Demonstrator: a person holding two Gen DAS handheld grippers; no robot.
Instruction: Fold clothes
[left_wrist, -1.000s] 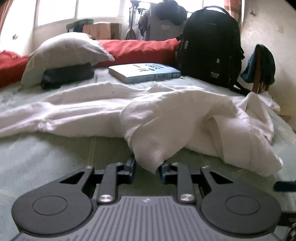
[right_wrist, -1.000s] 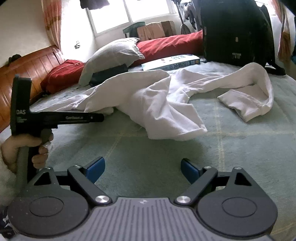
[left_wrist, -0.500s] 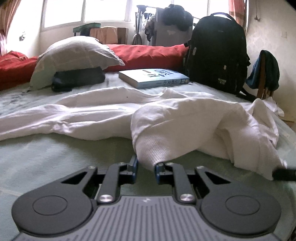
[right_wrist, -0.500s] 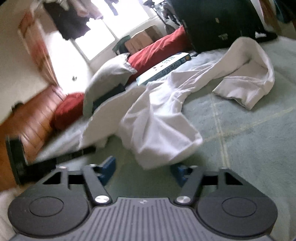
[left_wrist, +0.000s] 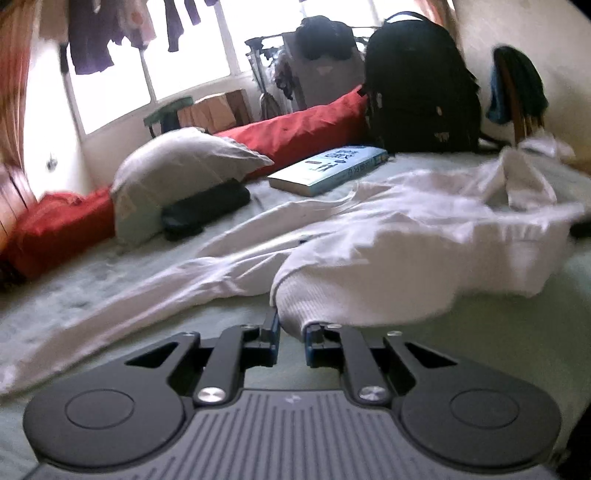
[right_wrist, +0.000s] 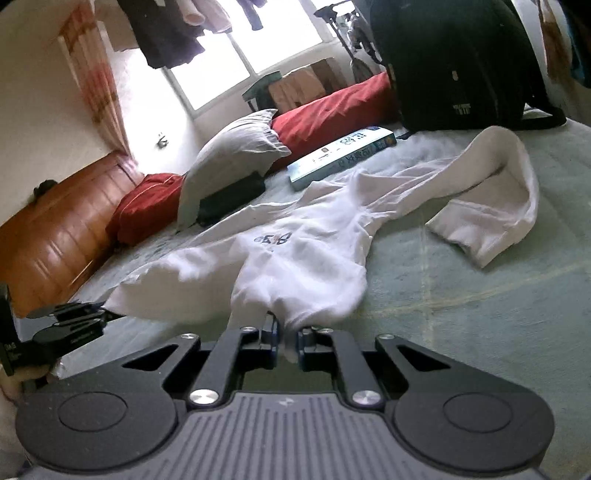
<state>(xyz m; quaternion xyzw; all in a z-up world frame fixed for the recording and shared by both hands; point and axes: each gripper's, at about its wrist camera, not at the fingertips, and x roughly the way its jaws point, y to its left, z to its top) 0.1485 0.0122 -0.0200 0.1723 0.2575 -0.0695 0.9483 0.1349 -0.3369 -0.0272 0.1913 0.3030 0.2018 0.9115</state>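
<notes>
Both sets of jaws just closing onto the white sweatshirt (right_wrist: 306, 254), spread across the green bed (right_wrist: 461, 314). Left gripper (left_wrist: 291, 332) pinching a ribbed cuff; right gripper (right_wrist: 287, 341) clamped on a hem edge. Bare bedding right of the sleeve. Book (right_wrist: 343, 155), pillow (right_wrist: 229, 158), backpack (right_wrist: 454, 62) crowding the far edge.

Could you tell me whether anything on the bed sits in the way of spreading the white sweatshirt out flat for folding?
Nothing lies on the white sweatshirt itself. The blue book sits just beyond its far edge, so spreading it that way could meet the book. Both the left gripper and right gripper are already shut on its hem.
</notes>
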